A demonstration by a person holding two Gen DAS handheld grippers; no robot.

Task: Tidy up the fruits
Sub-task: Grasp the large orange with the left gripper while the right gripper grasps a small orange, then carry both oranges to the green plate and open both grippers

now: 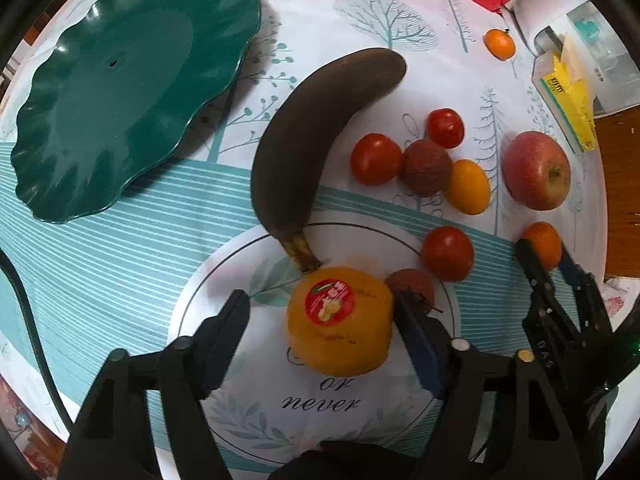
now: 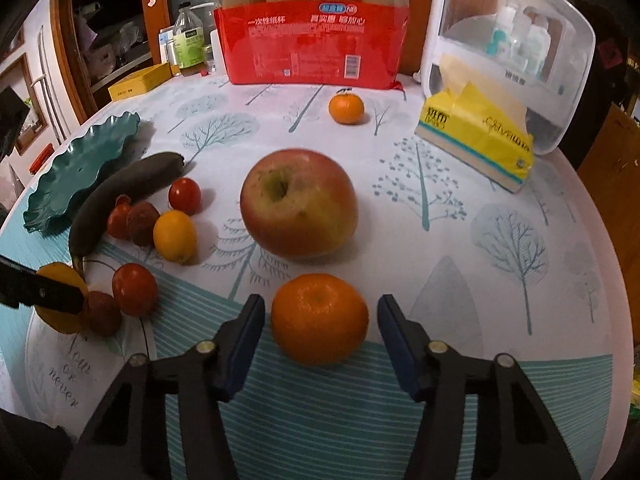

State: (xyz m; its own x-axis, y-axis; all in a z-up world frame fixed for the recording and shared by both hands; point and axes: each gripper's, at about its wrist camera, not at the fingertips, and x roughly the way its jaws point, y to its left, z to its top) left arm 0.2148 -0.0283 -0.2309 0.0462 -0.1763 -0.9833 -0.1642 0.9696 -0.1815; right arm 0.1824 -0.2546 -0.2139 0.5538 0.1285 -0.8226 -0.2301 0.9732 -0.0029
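A yellow-orange fruit with a red sticker (image 1: pixel 340 320) lies on the tablecloth between the fingers of my left gripper (image 1: pixel 322 306). The right pad touches it, the left pad stands clear, so the gripper is open. My right gripper (image 2: pixel 320 312) is open around a mandarin (image 2: pixel 319 318), with a gap on both sides. A dark overripe banana (image 1: pixel 312 136), a red apple (image 2: pixel 298 204), cherry tomatoes (image 1: pixel 376 159), a lychee (image 1: pixel 426 167) and a yellow kumquat (image 1: pixel 468 187) lie close by. The green wavy plate (image 1: pixel 120 92) holds nothing.
Another mandarin (image 2: pixel 346 109) sits farther back. A red pack of paper cups (image 2: pixel 312 44), a yellow tissue pack (image 2: pixel 476 136) and a white storage case (image 2: pixel 508 40) line the far edge. A black cable (image 1: pixel 24 300) runs down the left side.
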